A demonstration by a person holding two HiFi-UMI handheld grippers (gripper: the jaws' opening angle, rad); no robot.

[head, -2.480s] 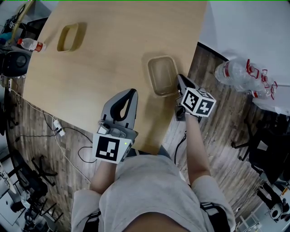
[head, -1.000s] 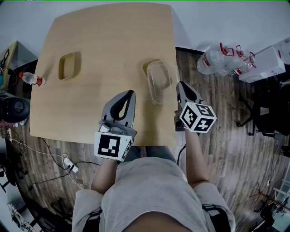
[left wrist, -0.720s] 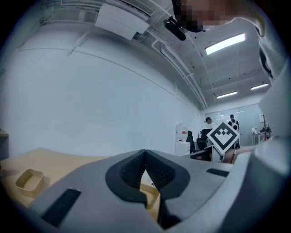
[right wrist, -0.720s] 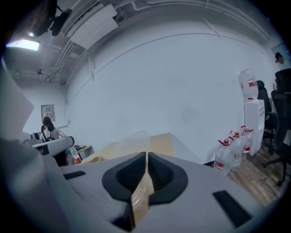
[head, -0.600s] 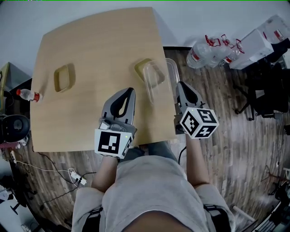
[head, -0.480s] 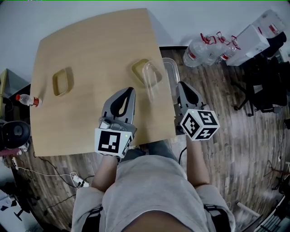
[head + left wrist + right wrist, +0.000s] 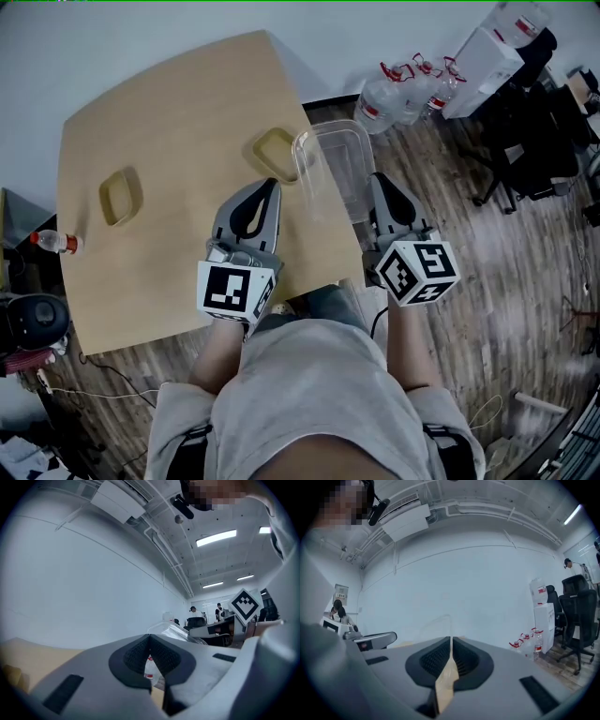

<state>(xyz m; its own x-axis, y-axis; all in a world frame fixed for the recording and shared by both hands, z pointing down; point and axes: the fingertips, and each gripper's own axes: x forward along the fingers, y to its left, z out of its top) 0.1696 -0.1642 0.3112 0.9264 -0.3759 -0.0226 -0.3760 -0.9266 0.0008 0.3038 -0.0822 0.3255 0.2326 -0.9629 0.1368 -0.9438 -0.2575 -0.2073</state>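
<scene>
Lifted off the table (image 7: pixel 141 122), the clear tub (image 7: pixel 342 164) now hangs past its edge, right gripper (image 7: pixel 374 178) pinching the thin rim for purchase (left gripper (image 7: pixel 269 185) pressed together, empty).

Light wood bench (image 7: pixel 169 122) carries 2 tan trays: left tray (image 7: pixel 120 195) near its left side, right tray (image 7: pixel 275 153) by the right edge. Small bottle (image 7: pixel 54 242) at left edge; can't tell if it's on it.

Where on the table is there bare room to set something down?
Bare wood: the table beyond both tan trays, and between left tray and right tray. Crowded at the right edge: left tongs, right tongs shut on the clear container.
</scene>
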